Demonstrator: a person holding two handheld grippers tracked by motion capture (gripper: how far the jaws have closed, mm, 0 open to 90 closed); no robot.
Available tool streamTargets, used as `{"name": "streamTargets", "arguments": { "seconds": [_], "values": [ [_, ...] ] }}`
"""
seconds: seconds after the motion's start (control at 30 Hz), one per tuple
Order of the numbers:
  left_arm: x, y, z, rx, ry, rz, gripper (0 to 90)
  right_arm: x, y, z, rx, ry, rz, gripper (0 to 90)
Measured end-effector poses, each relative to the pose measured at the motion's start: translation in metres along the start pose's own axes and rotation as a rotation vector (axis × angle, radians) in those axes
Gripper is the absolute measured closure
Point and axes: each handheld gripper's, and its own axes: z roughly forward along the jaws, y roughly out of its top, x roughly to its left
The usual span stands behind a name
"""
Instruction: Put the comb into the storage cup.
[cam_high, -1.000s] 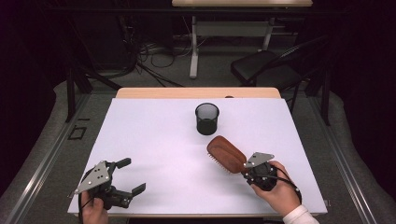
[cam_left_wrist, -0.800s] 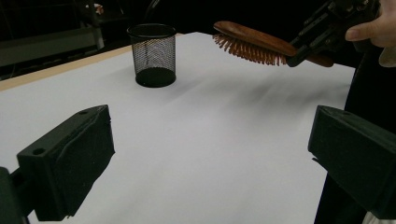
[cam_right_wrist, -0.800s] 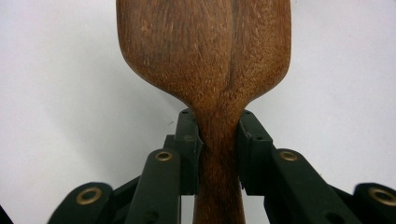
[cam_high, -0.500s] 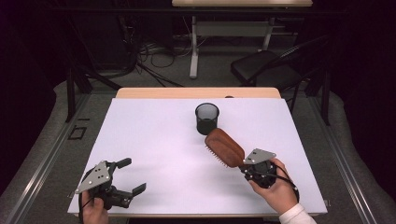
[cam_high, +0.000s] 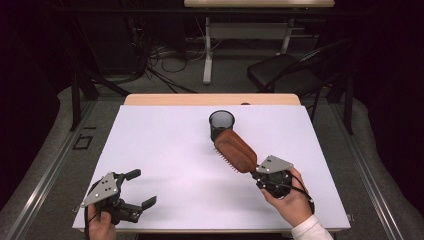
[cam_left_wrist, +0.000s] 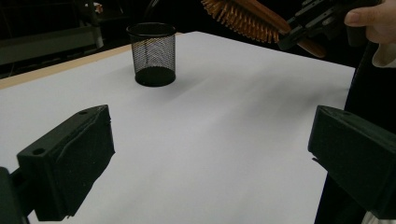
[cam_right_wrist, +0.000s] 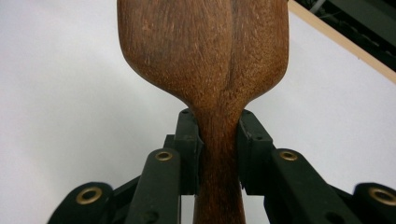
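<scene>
A wooden hairbrush (cam_high: 235, 150) with a brown back hangs above the white table, its head just in front of the black mesh cup (cam_high: 221, 125). My right gripper (cam_high: 256, 171) is shut on the brush's handle (cam_right_wrist: 218, 154), and both pads press against the neck below the head. From the left gripper view the bristles (cam_left_wrist: 243, 21) face down, with the mesh cup (cam_left_wrist: 153, 53) to their left. My left gripper (cam_high: 139, 187) stands open near the table's front left corner, nothing between its fingers (cam_left_wrist: 70, 161).
The white table (cam_high: 165, 145) has a wooden strip (cam_high: 210, 99) along its far edge. Beyond it stand a black chair (cam_high: 285, 75), a desk frame (cam_high: 207, 55) and loose cables on the floor.
The right gripper has lifted the hairbrush and swung its head up and left, closer to the mesh cup. The left gripper has stayed where it was.
</scene>
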Motion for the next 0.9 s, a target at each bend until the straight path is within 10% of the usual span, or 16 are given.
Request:
{"name": "streamTargets", "arguments": {
  "seconds": [0.9],
  "values": [
    [0.001, -0.001, 0.001, 0.001, 0.001, -0.006, 0.3, 0.007, 0.037, 0.025, -0.191, -0.027, 0.075, 73.1]
  ]
}}
